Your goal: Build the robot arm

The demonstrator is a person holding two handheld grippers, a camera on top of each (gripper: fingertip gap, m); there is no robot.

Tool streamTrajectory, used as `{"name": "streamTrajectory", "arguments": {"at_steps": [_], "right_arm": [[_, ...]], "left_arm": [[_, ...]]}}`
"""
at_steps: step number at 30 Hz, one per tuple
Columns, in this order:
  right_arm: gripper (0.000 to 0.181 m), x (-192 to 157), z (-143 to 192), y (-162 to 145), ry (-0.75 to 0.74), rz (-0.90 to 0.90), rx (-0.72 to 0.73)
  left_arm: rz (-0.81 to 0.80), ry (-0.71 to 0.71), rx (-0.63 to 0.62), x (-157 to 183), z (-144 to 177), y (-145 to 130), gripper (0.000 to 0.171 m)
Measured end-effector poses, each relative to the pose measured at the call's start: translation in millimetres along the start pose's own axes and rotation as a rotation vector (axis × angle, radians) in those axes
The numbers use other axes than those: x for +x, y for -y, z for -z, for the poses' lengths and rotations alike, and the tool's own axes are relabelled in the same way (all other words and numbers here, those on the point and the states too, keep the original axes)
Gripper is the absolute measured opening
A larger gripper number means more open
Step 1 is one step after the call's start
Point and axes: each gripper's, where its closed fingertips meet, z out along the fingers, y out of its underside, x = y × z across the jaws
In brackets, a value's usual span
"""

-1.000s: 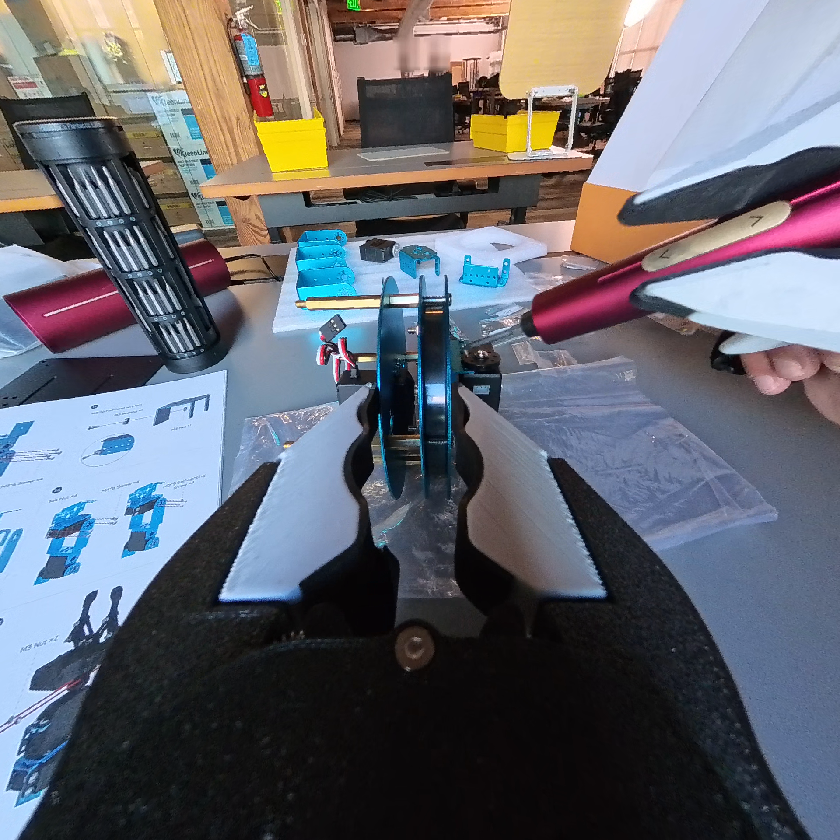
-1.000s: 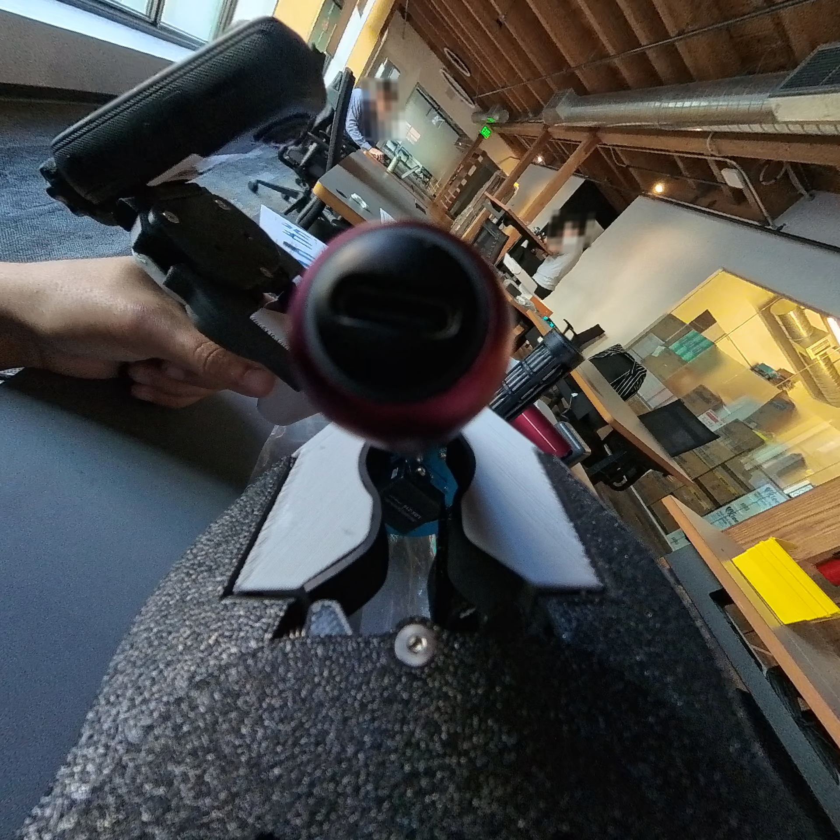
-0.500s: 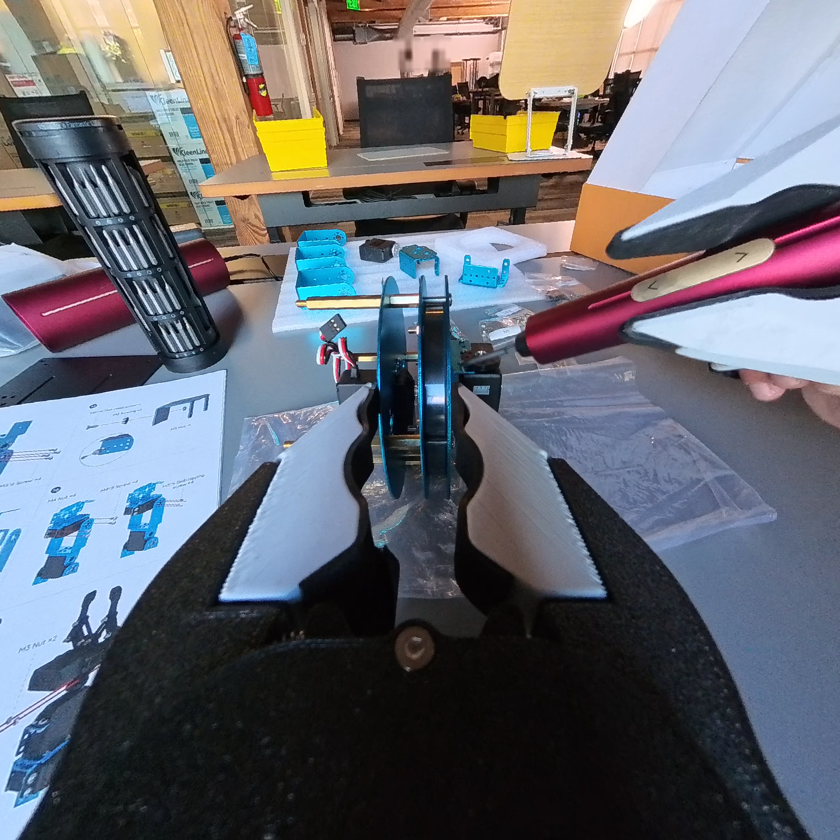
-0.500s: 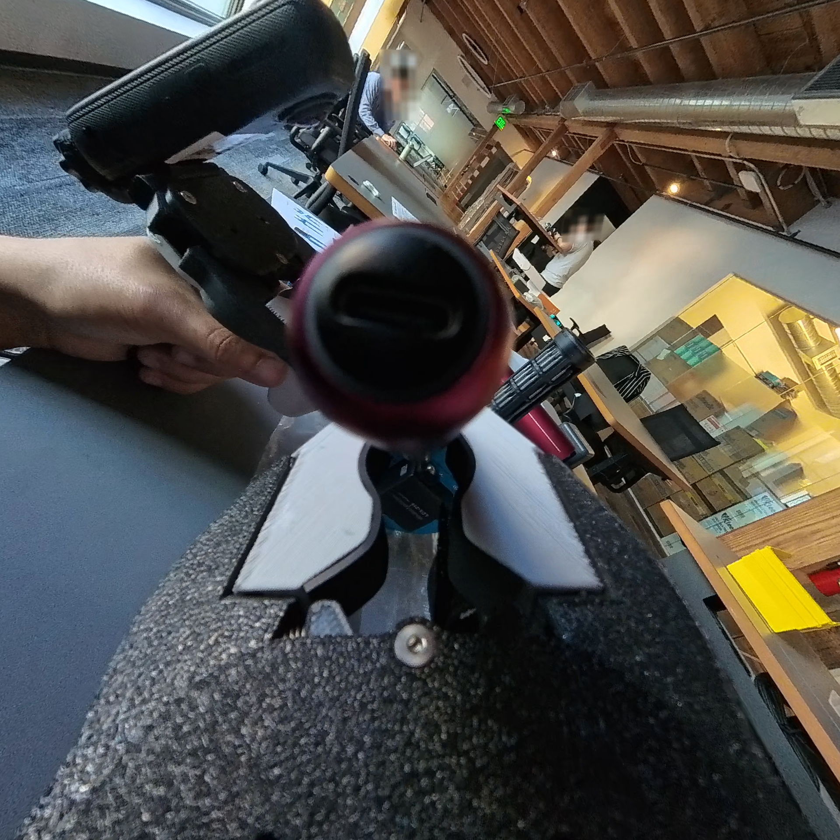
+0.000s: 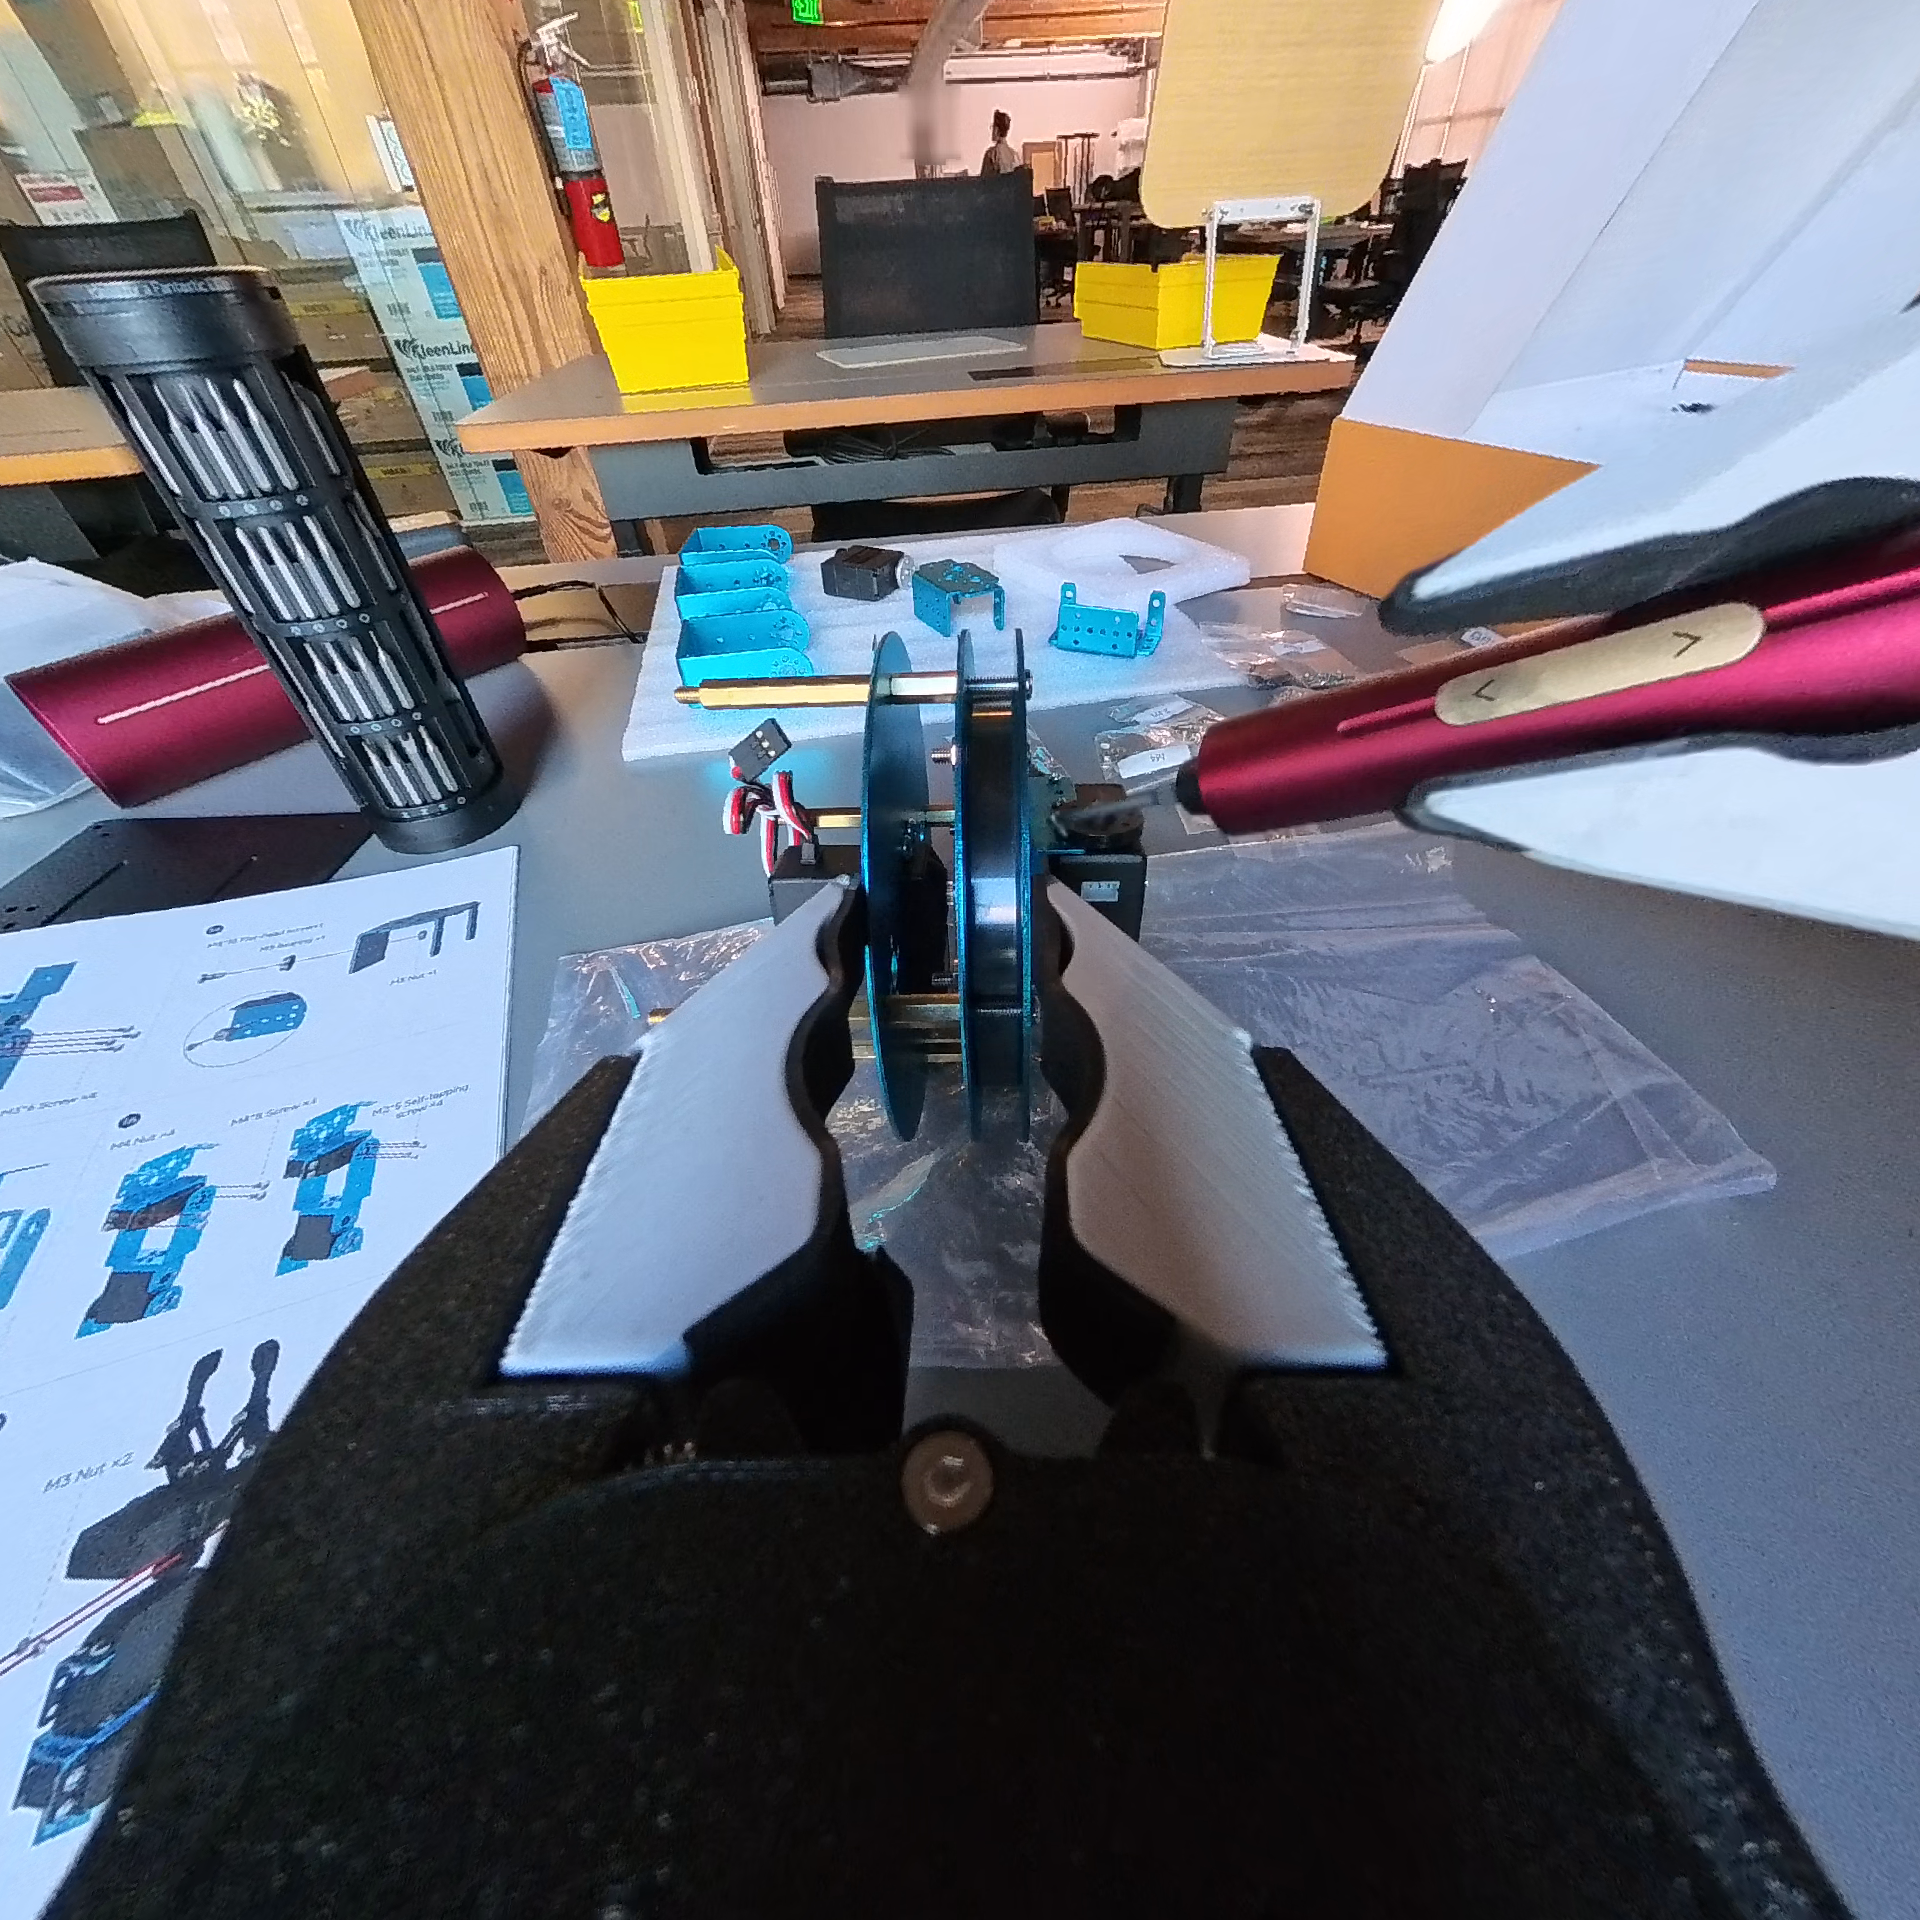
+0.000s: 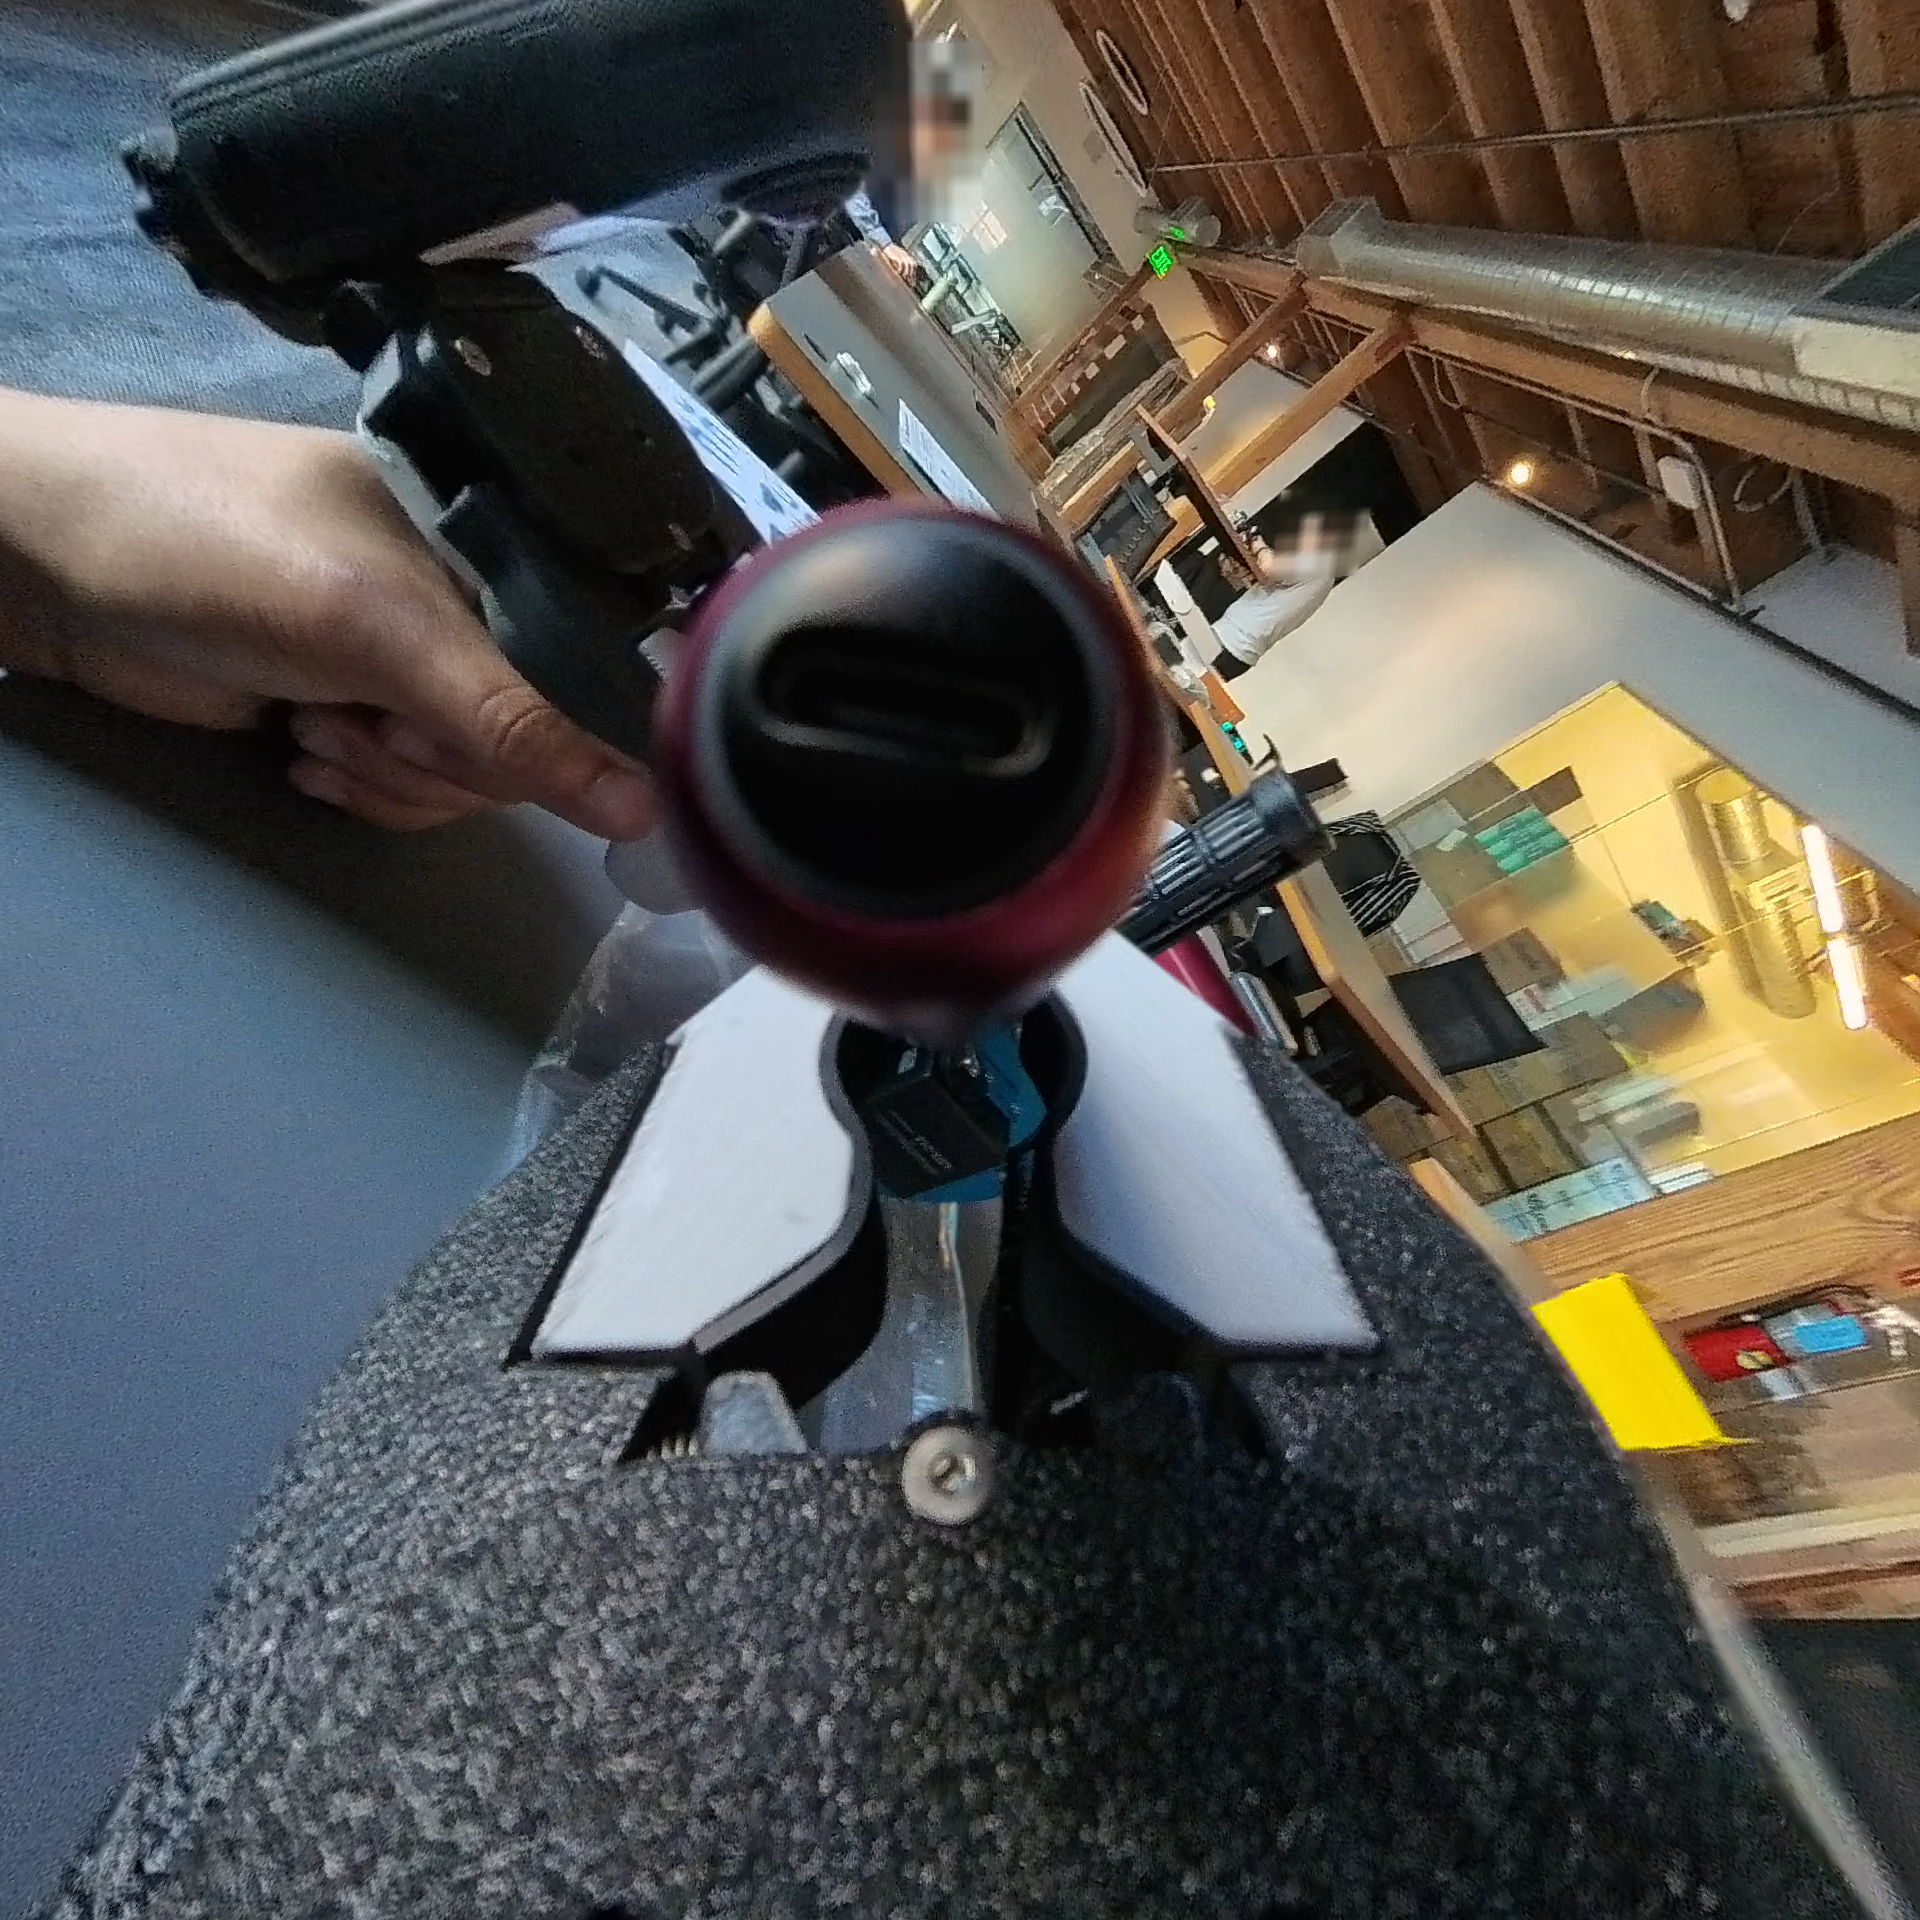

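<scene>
My left gripper [image 5: 948, 914] is shut on a blue two-disc assembly [image 5: 992, 894] with brass standoffs and a black servo, held upright over a clear plastic bag [image 5: 1403, 1039]. My right gripper [image 6: 951, 997] is shut on a red electric screwdriver [image 6: 914, 758]. In the left wrist view the screwdriver [image 5: 1538, 717] comes in from the right, and its bit touches the black servo horn [image 5: 1101, 826] on the right side of the assembly. In the right wrist view the screwdriver's black rear cap fills the middle, and the servo [image 6: 935, 1127] shows below it.
A printed instruction sheet [image 5: 239, 1122] lies at the left. A black bit holder [image 5: 270, 561] and a red tube [image 5: 260, 675] stand behind it. A white foam tray [image 5: 935, 634] holds blue brackets. A person's hand [image 6: 291, 644] holds the left gripper.
The screwdriver has moved left and down, and its bit has gone from beside the servo horn onto it. The left gripper and the assembly have stayed still.
</scene>
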Motion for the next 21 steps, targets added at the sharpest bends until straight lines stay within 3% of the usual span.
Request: {"name": "streamTrajectory", "arguments": {"at_steps": [7, 21], "right_arm": [[0.018, -6.1, -0.8, -0.2, -0.003, 0.090, -0.021], [0.018, -8.6, -1.0, -0.4, 0.002, 0.104, -0.029]], "left_arm": [[0.000, 0.000, 0.000, 0.1, 0.1, 0.0, 0.031], [0.000, -0.001, 0.000, 0.0, 0.0, 0.2, 0.031]]}}
